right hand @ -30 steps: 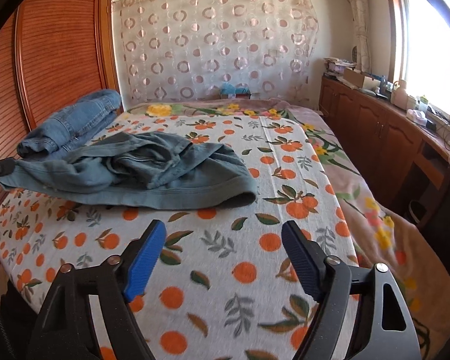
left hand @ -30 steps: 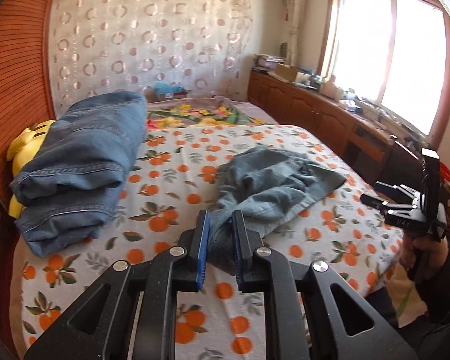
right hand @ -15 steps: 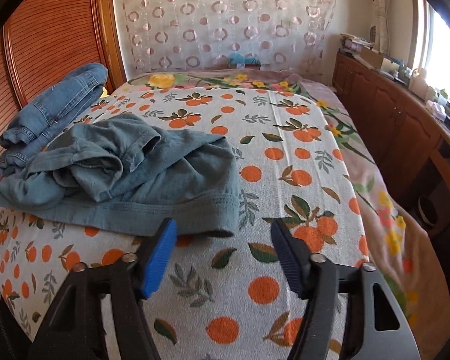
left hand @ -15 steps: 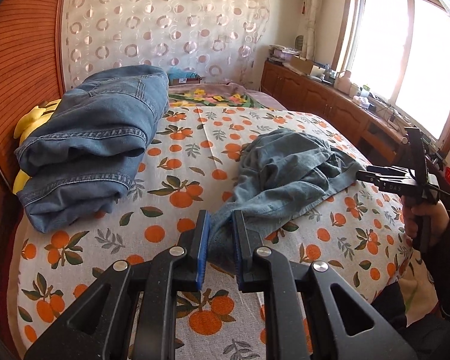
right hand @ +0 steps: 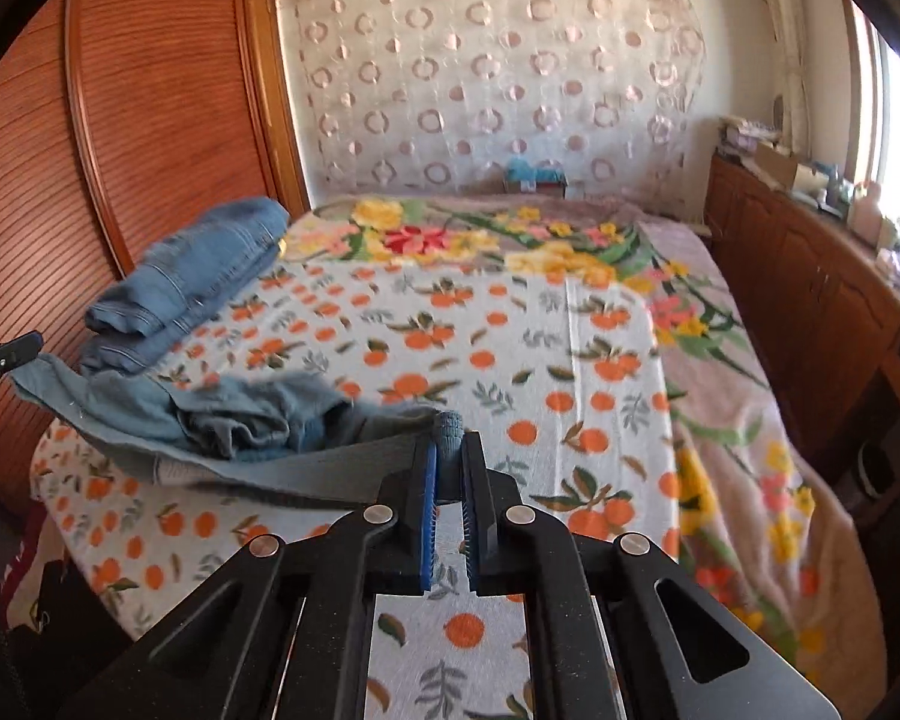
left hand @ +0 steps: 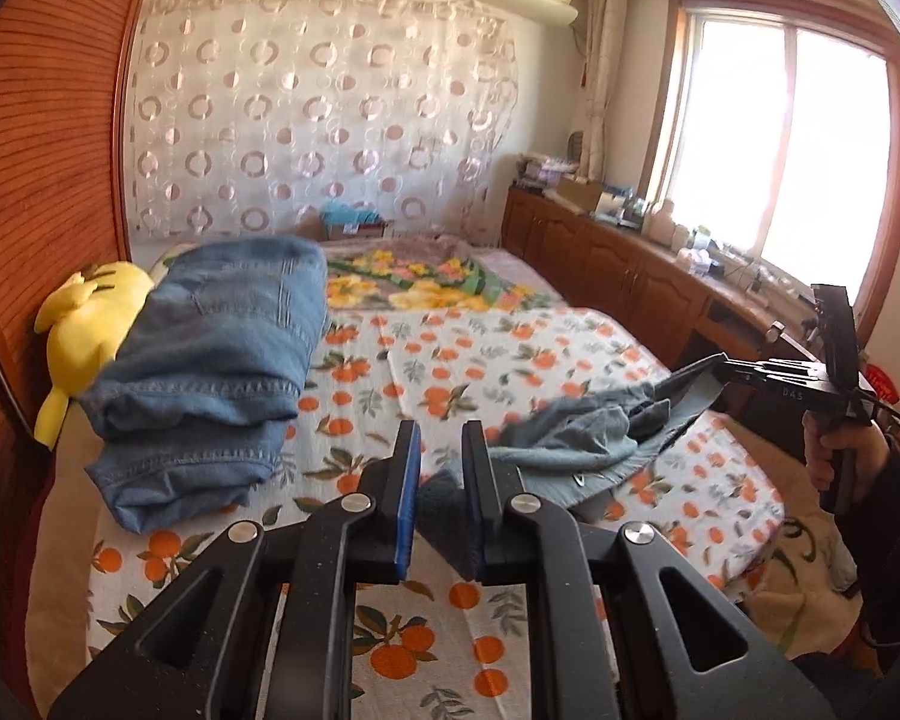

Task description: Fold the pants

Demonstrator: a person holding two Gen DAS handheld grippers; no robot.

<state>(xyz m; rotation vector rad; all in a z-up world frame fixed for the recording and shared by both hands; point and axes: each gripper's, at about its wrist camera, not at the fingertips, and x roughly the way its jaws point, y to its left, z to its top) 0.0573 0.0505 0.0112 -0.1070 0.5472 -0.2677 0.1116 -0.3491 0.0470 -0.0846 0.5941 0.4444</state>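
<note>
Hanging between both claws, the grey-blue pants [left hand: 576,438] sag above the bed [left hand: 510,336]. Left claw [left hand: 441,468] grips one waistband corner; right claw [right hand: 449,468], jaws just closed, clamps the other. Only left view shows a yellow plush toy [left hand: 90,324]; folded jeans [right hand: 192,282] occupy the bed's left edge.

The grey-blue pants [left hand: 576,438] are smeared by motion in both views, so their folds and hem cannot be read. Where the cloth enters the left tongs [left hand: 441,462] the pads cover it (only a dark wad shows between them). The right tongs [right hand: 448,468] hide their pinched bit likewise. The yellow plush toy [left hand: 90,330] is half covered by the folded jeans [left hand: 222,360]. Items on the table [left hand: 648,240] under the window are too small and washed out to name. The holding hand [left hand: 834,456] is partly behind its handle.
</note>
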